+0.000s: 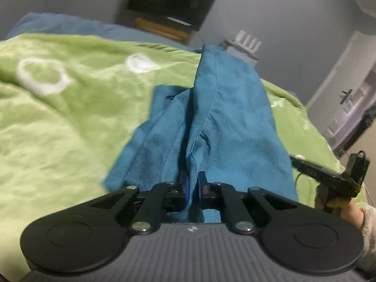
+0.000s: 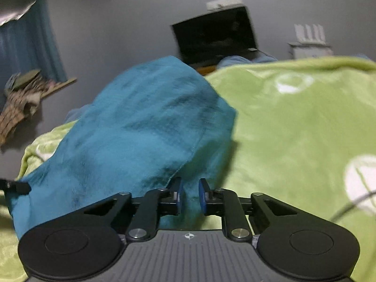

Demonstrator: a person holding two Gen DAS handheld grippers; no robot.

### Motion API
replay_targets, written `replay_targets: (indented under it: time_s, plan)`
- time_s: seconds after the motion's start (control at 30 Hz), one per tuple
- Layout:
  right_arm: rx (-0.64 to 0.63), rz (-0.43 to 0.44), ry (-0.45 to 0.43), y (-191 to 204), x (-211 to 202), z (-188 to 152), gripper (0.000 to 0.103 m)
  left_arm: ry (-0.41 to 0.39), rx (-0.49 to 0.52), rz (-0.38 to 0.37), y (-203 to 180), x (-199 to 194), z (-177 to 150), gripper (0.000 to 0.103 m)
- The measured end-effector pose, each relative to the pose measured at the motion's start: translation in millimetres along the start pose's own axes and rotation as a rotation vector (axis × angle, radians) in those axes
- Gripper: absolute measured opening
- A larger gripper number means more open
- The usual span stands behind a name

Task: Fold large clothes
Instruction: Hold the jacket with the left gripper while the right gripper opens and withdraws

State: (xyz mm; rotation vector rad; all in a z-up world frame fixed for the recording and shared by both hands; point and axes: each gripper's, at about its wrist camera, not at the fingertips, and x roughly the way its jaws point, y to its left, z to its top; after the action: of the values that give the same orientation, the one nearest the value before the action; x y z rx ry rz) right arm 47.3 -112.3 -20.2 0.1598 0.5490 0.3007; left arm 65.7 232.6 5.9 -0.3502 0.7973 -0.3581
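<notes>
Left tongs (image 1: 192, 183) are pinched tight on a fold of the teal garment (image 1: 211, 122), the blue pads closed hard against the cloth with a ridge of fabric rising straight up and away from them. That ridge runs along a stitched seam and stands like a tent over the green blanket (image 1: 58, 122), while a flatter part of the garment spreads out to the left of it on the bed.

Over on the right edge of the left wrist view, the right tongs (image 1: 305, 168) come into shot, black and angled in towards the cloth, with a hand (image 1: 338, 208) in a pale fuzzy sleeve gripping the handle below.

Switch to the right wrist view: right tongs (image 2: 189, 193) sit at the hem of the garment (image 2: 141, 127), pads set close together with teal cloth between them. A small gap shows between the pads, and I cannot tell whether they are actually biting the fabric. The garment heaps up in a big soft mound ahead and to the left, its edge curling down just in front of the left pad. At the far left edge, the black tip of the left tongs (image 2: 17, 186) pokes in beside the cloth.

The blanket (image 2: 305, 129), white rings and all, fills the right side. Behind, a dark screen (image 2: 216, 37) against a grey wall. Both views are blurred.
</notes>
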Motion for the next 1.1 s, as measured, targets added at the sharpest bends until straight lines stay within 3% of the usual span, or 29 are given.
replay_targets:
  time_s: [0.1, 0.2, 0.27, 0.3, 0.33, 0.4, 0.43, 0.53, 0.67, 0.8, 0.93, 1.03, 1.1]
  plan:
    - [-0.084, -0.076, -0.095, 19.2, 0.4, 8.4, 0.018, 0.01, 0.008, 0.003, 3.7, -3.9, -8.1, 0.003]
    - [-0.067, -0.079, -0.095, 16.4, 14.2, 15.5, 0.018, -0.007, -0.016, -0.015, 7.8, -8.3, -8.4, 0.003]
    - [-0.06, -0.101, -0.141, 14.4, 18.0, 22.0, 0.02, -0.009, -0.027, -0.032, 9.3, -9.9, -8.5, 0.003]
    - [-0.054, -0.095, -0.184, 13.4, 17.2, 25.5, 0.026, -0.009, -0.027, -0.038, 10.8, -11.9, -8.8, 0.003]
    - [-0.051, -0.069, -0.214, 13.0, 18.6, 28.5, 0.041, -0.011, -0.025, -0.042, 12.9, -10.9, -8.8, 0.003]
    - [-0.091, -0.031, -0.17, 17.0, 33.4, 34.1, 0.043, -0.016, -0.032, -0.056, 15.0, -11.6, -9.5, 0.003]
    - [-0.128, -0.029, -0.14, 20.4, 44.2, 35.3, 0.037, -0.019, -0.038, -0.064, 16.4, -12.4, -9.9, 0.003]
    - [-0.251, -0.05, -0.133, 30.6, 71.0, 39.5, 0.039, -0.026, -0.061, -0.086, 22.1, -12.6, -10.8, 0.003]
    - [-0.325, -0.05, -0.084, 37.7, 111.7, 59.5, 0.038, -0.036, -0.067, -0.099, 24.2, -13.1, -11.1, 0.003]
    - [-0.341, -0.06, 0.013, 36.0, 151.7, 83.4, 0.038, -0.041, -0.073, -0.098, 26.1, -12.7, -11.7, 0.003]
    - [-0.255, -0.092, 0.085, 27.1, 183.8, 111.6, 0.042, -0.04, -0.085, -0.107, 27.8, -11.7, -12.7, 0.003]
    - [-0.202, -0.113, 0.029, 35.3, 180.7, 125.0, 0.042, -0.038, -0.088, -0.106, 27.1, -11.6, -13.8, 0.003]
    - [-0.238, -0.062, -0.029, 53.0, 171.0, 125.1, 0.042, -0.036, -0.094, -0.105, 27.7, -10.8, -14.2, 0.003]
